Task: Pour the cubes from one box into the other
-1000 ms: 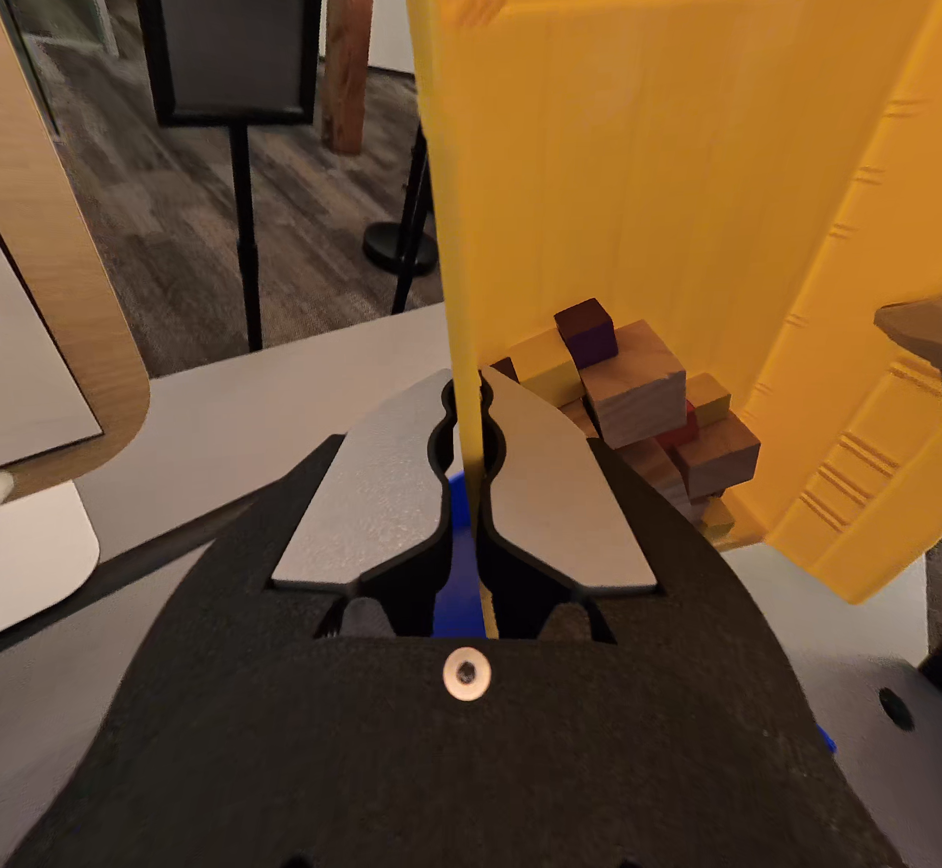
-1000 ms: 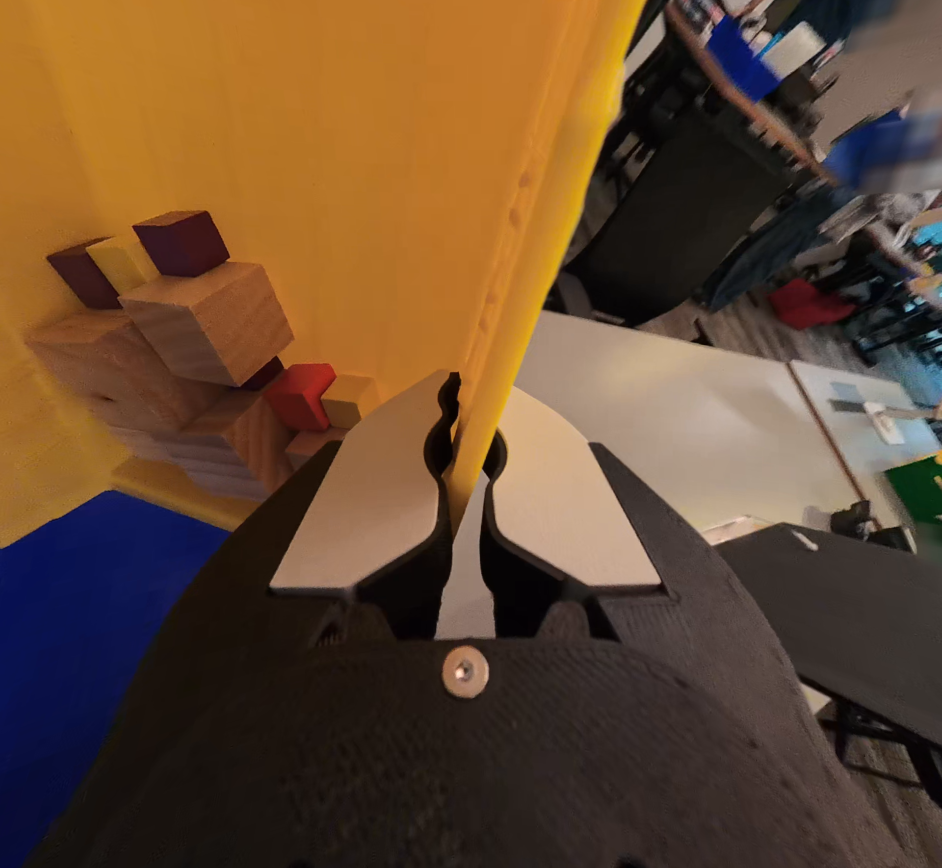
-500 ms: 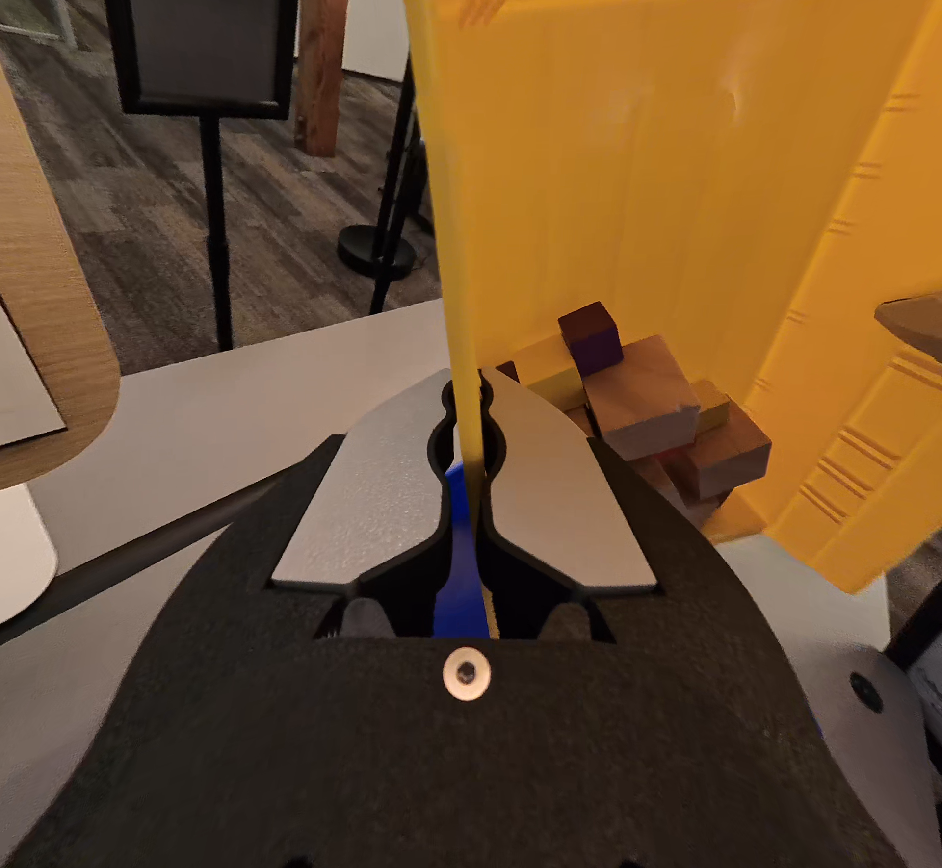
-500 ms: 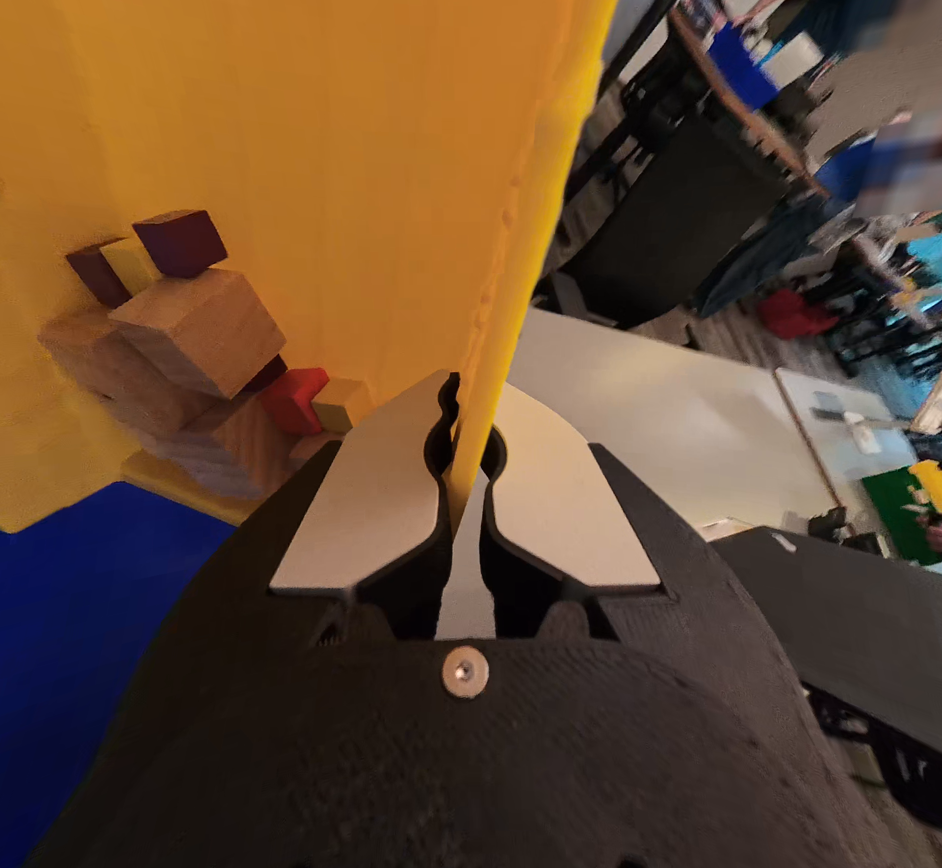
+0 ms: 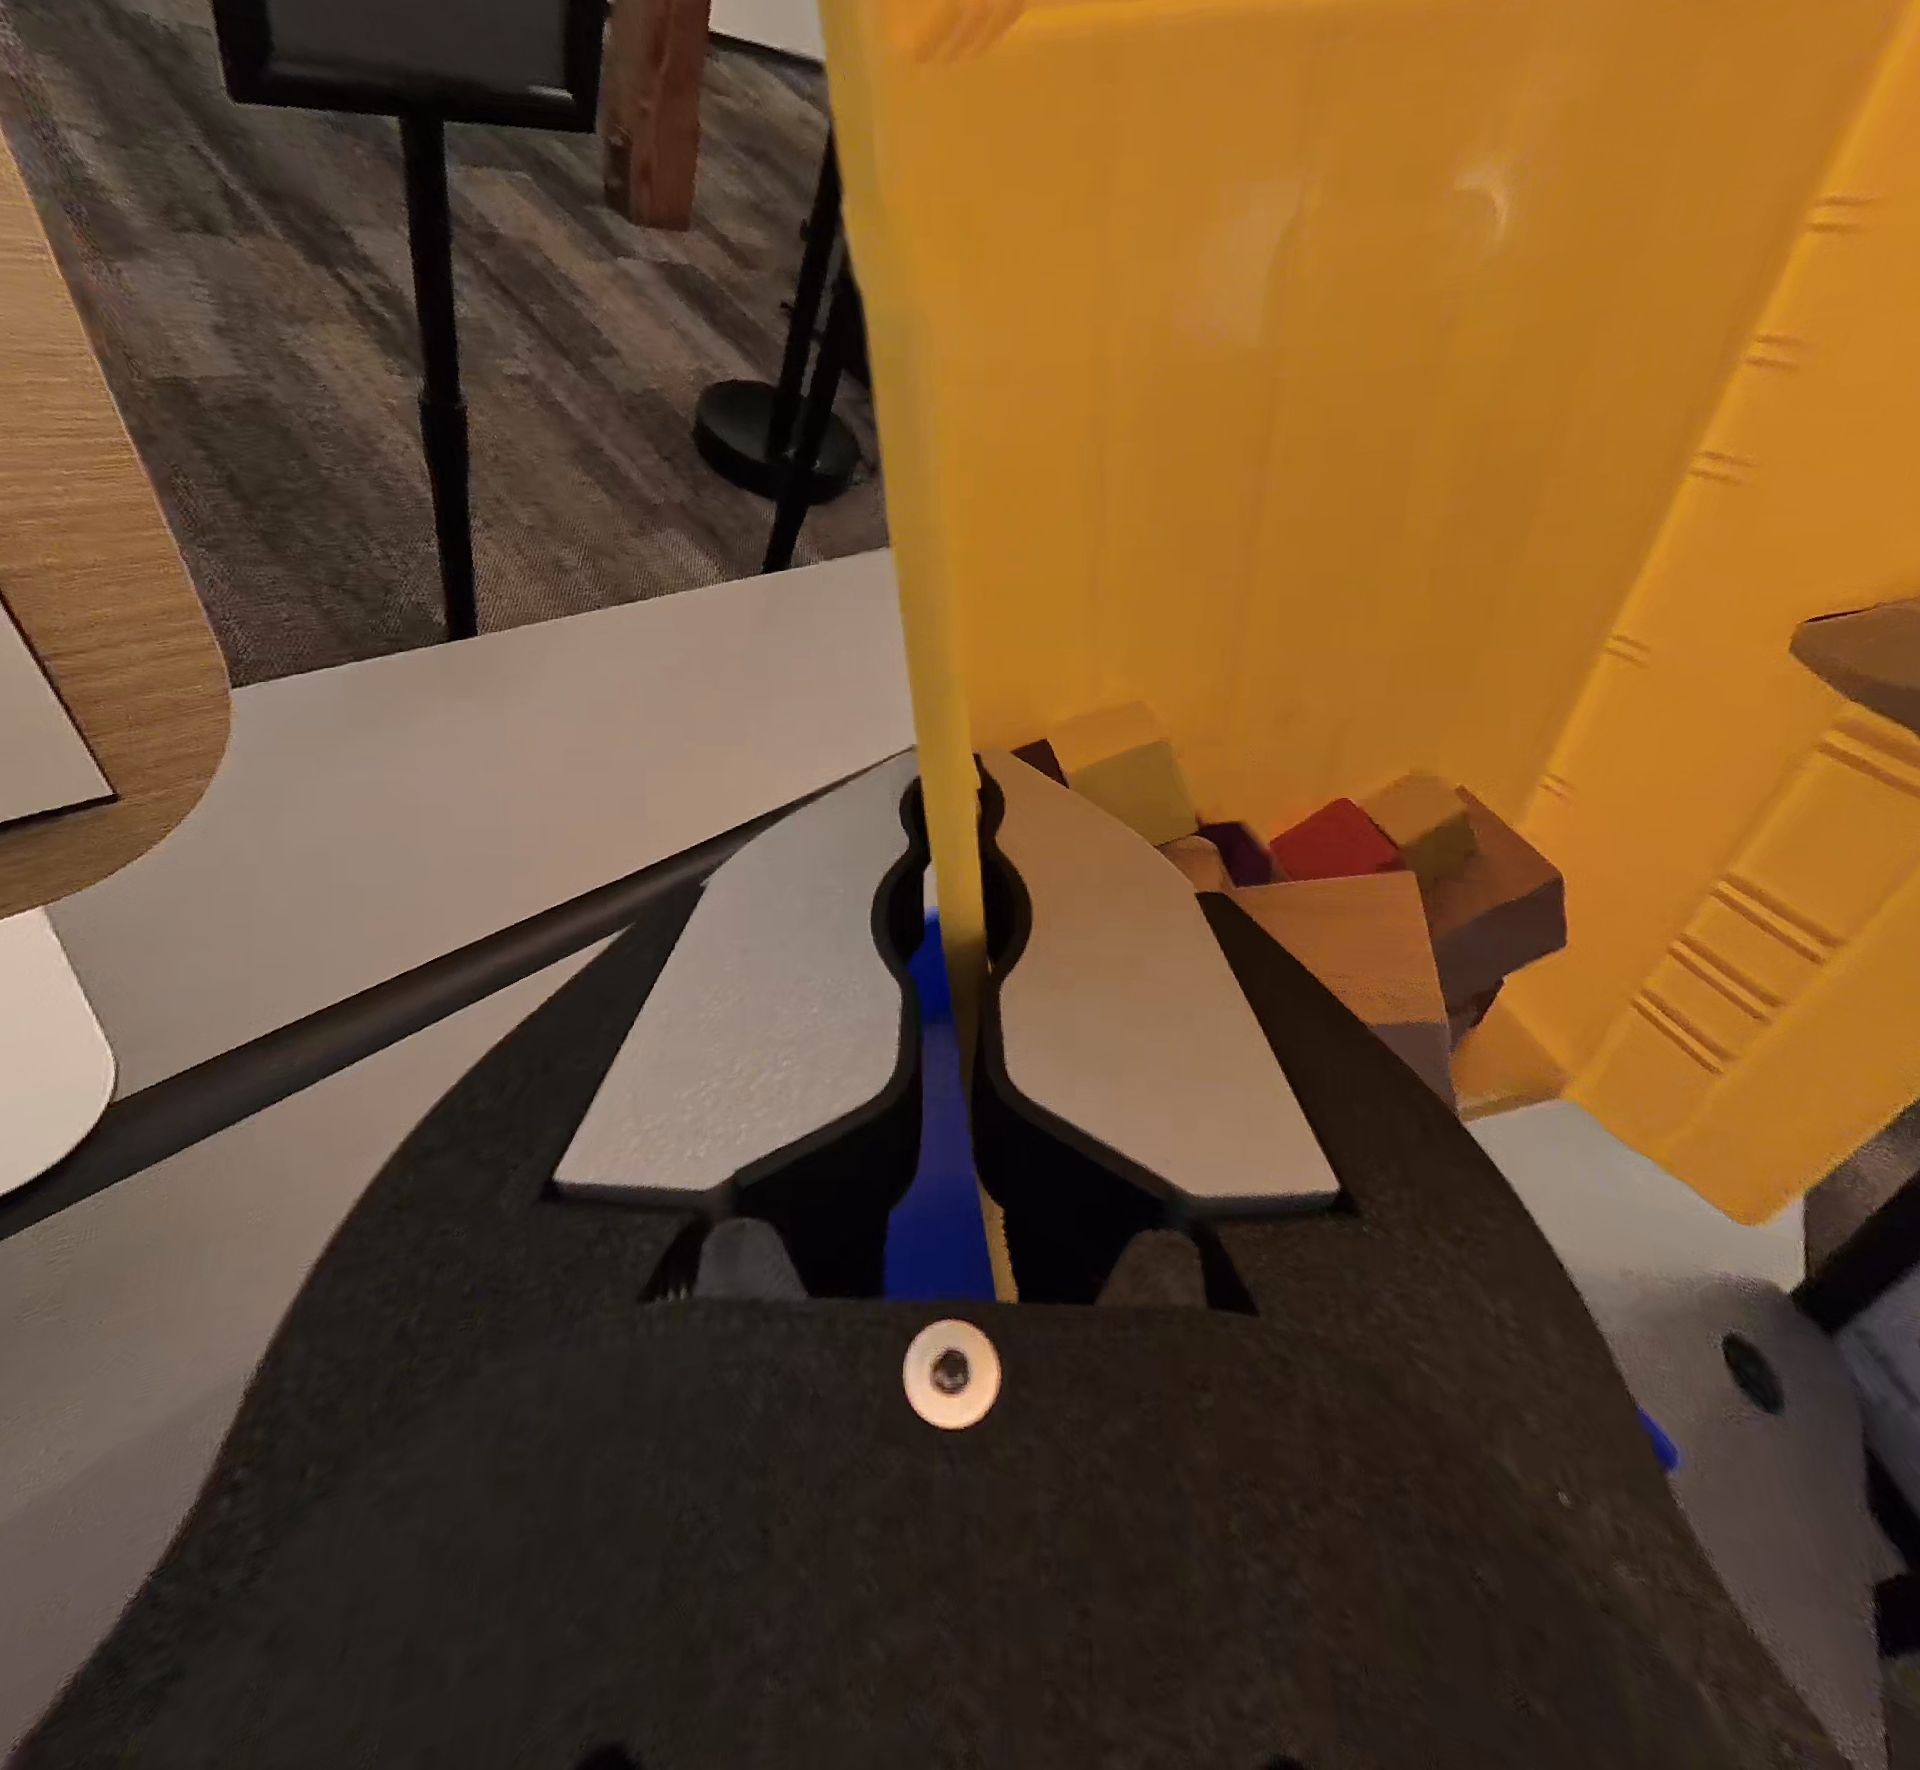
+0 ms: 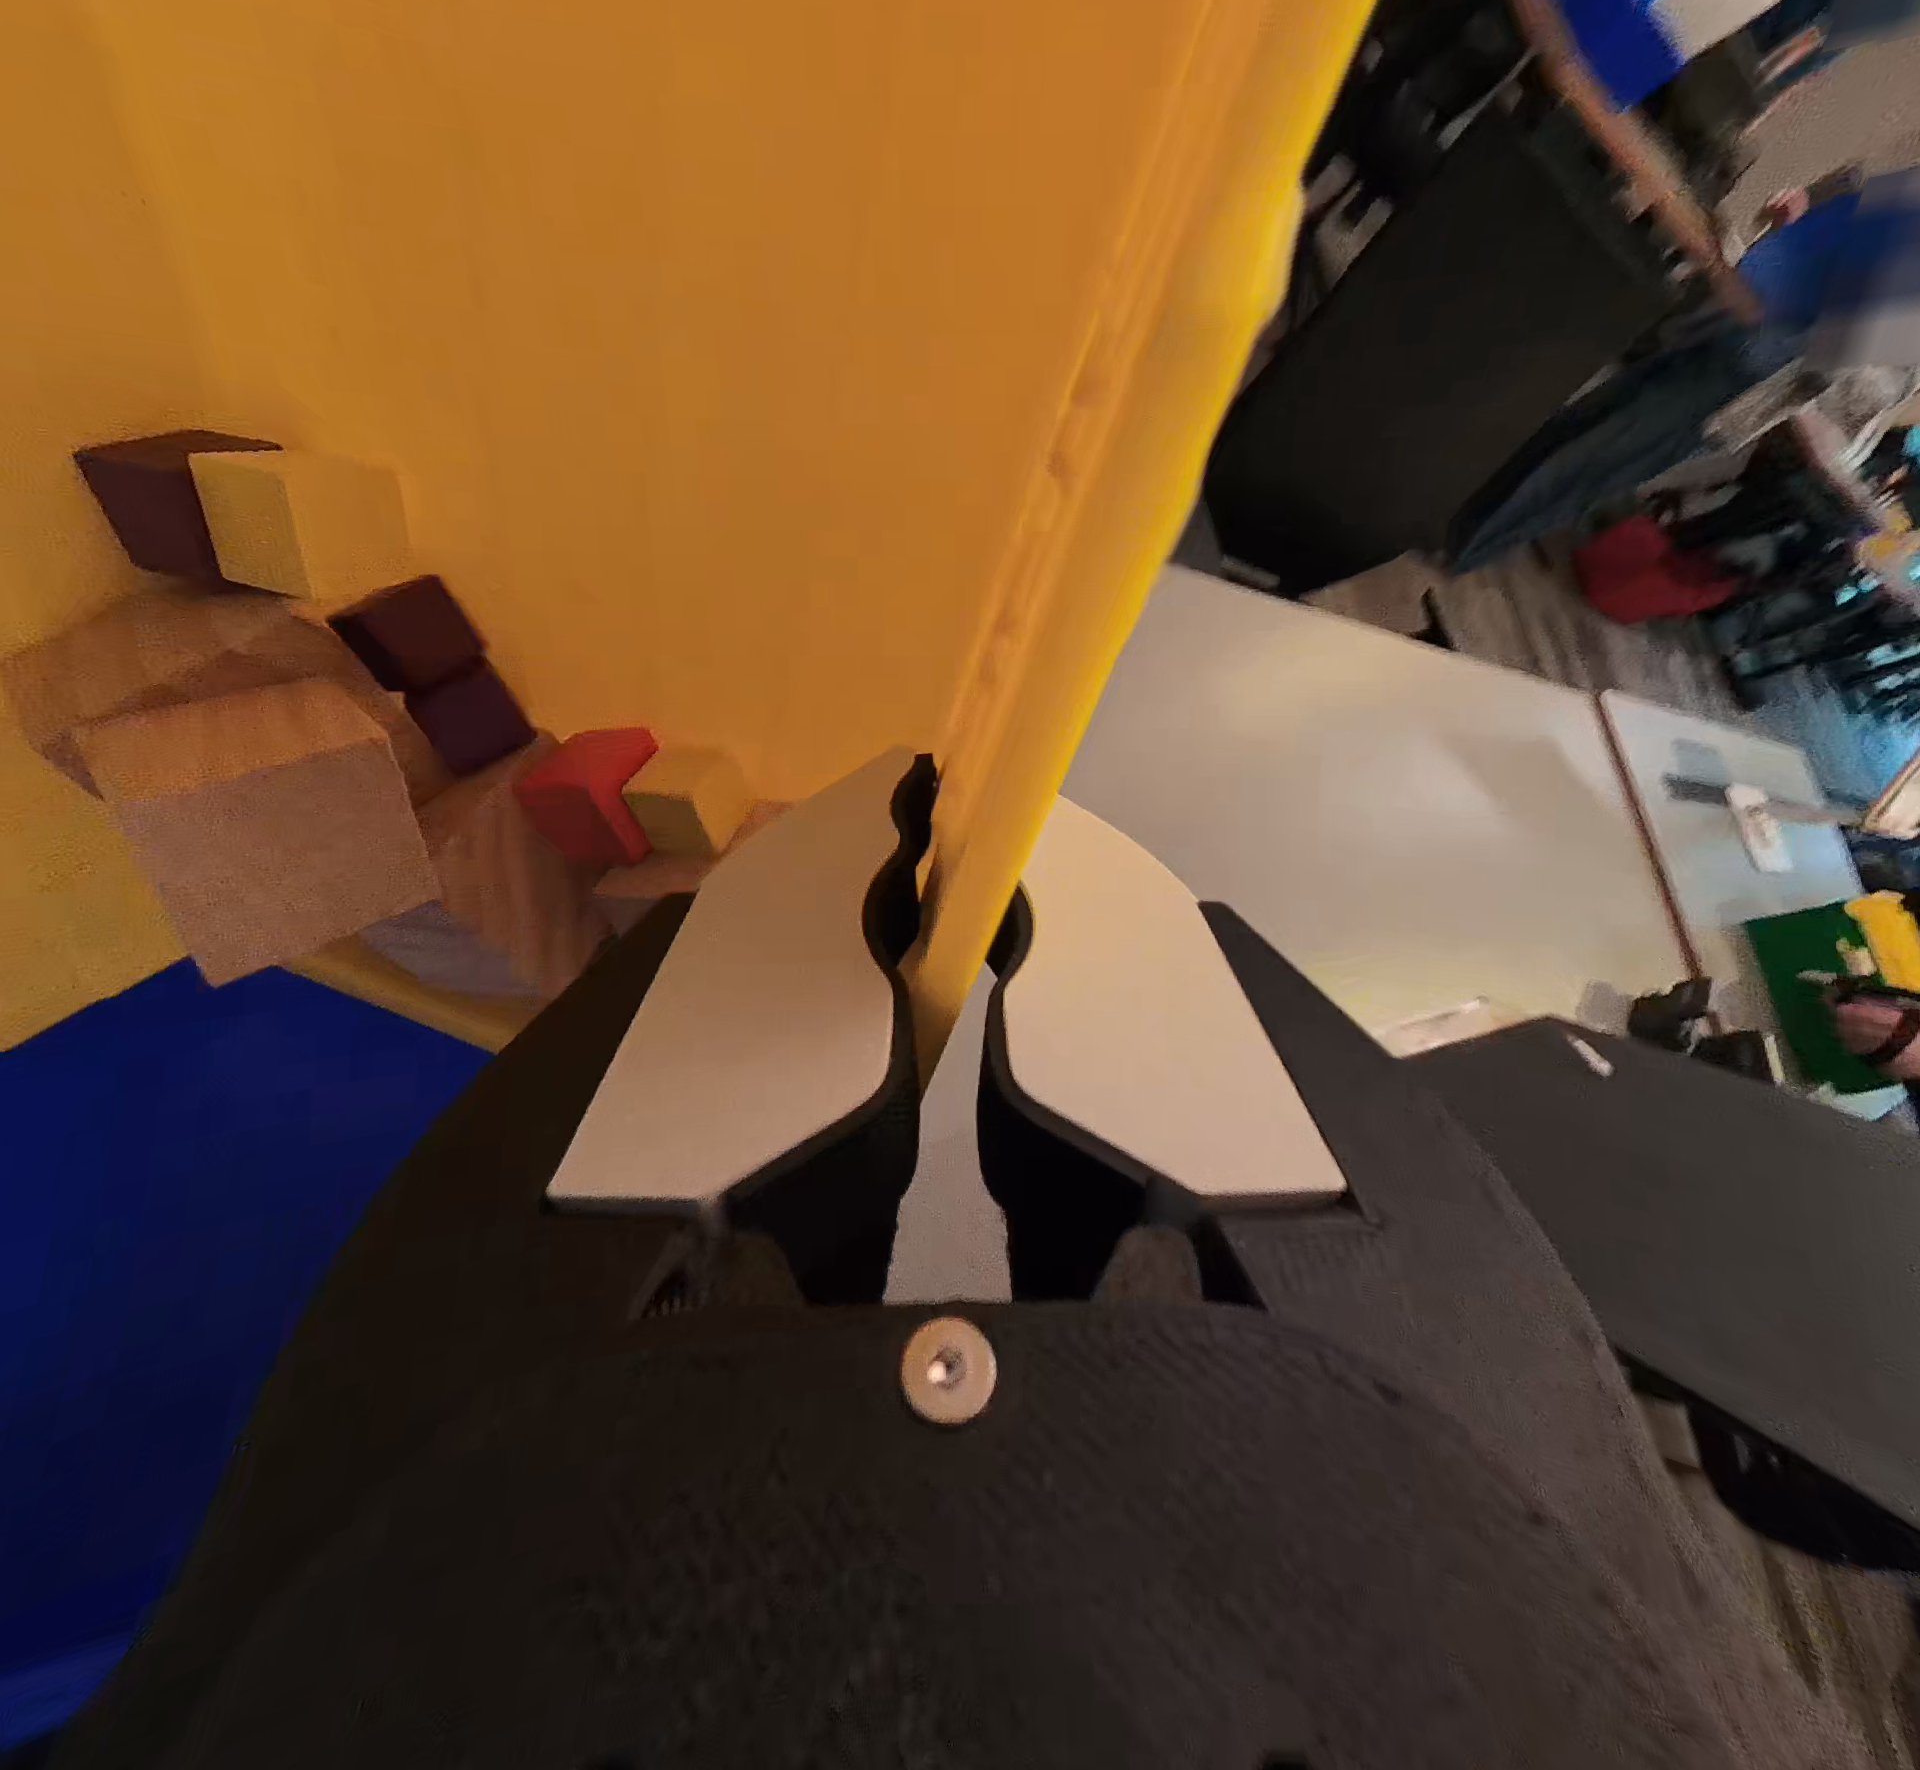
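Observation:
Both grippers hold a yellow box, tipped steeply up. My left gripper is shut on its left wall. My right gripper is shut on its right wall; the box fills the upper left of the right wrist view. Several wooden cubes, plain, red, yellow and dark purple, are piled at the box's low edge. In the right wrist view the cubes hang over that edge above a blue box. A strip of the blue box shows between the left fingers.
A white table lies under the boxes, with a dark gap across it. A black sign stand and a wooden post stand on the floor beyond. To the right are another white table, black furniture and people.
The yellow box has tilted further. The cube pile has shifted and slid down toward the low edge, and the large plain cube now overhangs the blue box.

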`<state>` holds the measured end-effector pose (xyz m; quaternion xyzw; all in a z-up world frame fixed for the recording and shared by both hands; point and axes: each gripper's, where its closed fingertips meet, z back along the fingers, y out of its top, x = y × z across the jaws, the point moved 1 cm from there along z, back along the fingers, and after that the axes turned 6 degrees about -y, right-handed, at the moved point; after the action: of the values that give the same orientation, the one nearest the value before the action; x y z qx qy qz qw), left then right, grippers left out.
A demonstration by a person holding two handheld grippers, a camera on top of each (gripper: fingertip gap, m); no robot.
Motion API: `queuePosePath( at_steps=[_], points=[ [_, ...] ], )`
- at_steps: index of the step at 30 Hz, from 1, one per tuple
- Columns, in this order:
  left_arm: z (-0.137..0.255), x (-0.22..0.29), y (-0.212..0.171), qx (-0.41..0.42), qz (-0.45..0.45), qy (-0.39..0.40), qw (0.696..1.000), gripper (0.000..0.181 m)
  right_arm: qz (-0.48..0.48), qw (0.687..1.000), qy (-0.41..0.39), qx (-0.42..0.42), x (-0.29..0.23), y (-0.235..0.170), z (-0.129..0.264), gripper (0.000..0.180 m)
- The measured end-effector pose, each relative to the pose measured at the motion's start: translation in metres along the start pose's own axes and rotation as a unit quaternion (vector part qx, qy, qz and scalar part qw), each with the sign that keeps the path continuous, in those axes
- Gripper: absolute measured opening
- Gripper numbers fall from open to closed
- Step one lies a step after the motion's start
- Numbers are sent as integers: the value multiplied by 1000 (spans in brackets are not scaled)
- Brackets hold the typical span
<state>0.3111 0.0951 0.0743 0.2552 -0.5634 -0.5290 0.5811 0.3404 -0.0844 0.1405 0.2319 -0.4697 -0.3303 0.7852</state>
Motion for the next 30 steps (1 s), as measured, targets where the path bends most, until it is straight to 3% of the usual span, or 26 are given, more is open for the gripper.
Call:
queuePosePath(
  at_steps=[4,12,30],
  points=[
    [0,-2,1,21,22,-18,999,4,15,999,-17,32,1,7,5,5],
    [-4,-8,-9,0,25,-5,1000,5,14,1000,0,-12,-8,0,-3,5],
    [0,-9,-4,25,36,-25,999,4,27,999,-18,25,-6,10,5,5]
  ],
)
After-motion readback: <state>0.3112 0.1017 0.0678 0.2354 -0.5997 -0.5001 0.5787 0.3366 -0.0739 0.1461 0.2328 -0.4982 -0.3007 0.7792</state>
